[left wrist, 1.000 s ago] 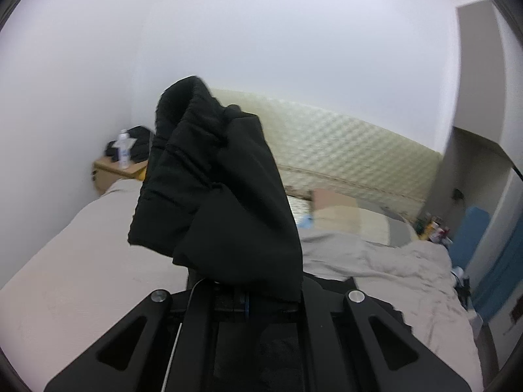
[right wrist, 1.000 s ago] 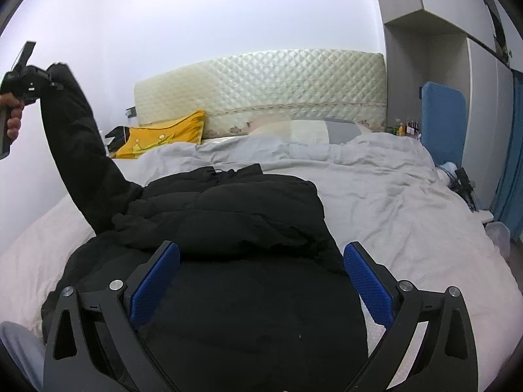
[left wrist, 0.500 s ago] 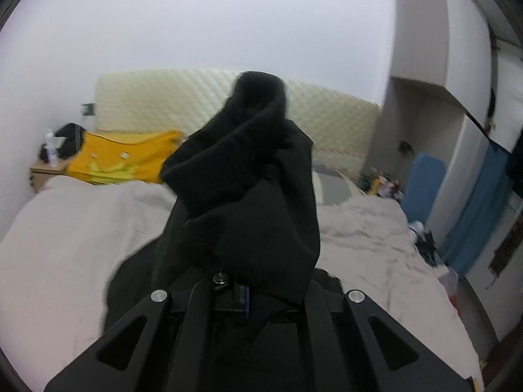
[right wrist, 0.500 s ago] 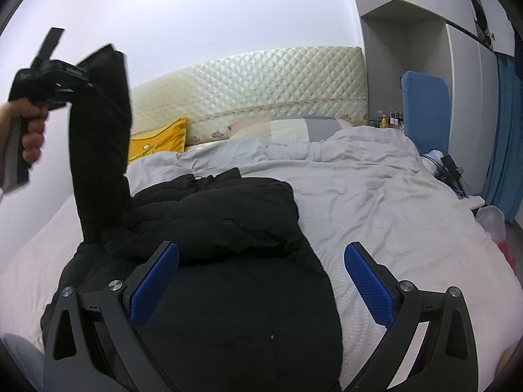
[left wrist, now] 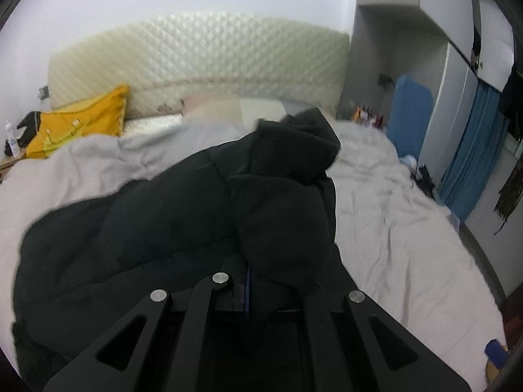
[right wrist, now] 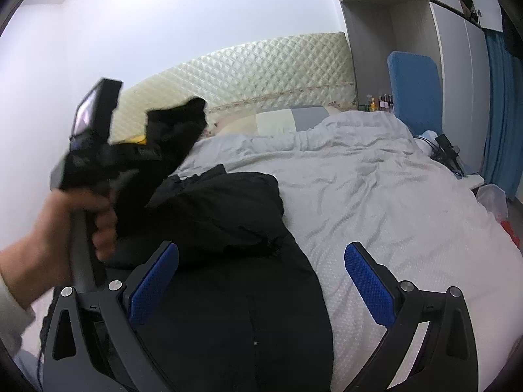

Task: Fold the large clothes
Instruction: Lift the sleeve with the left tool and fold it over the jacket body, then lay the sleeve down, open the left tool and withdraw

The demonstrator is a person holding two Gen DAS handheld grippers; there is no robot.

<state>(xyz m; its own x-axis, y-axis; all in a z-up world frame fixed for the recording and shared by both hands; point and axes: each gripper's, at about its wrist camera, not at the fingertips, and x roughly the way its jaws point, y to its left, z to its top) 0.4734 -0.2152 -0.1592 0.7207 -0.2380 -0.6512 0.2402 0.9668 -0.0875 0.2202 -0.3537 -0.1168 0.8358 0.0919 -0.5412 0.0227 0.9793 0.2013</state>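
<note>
Lowered from its raised position, the sleeve (left wrist: 284,196) is now being carried over the black jacket (right wrist: 228,277) on the bed (right wrist: 376,202), clamped in the closed left tool (right wrist: 153,143) at ten o'clock. At six o'clock, the right tool (right wrist: 258,271) is held open above the jacket, gripping nothing. The sleeve fold is judged nearly laid.

Right gripper (right wrist: 261,274): black frame, blue textured pads (right wrist: 153,277), silver screws; pale sleeve (right wrist: 9,313) cuff.
</note>
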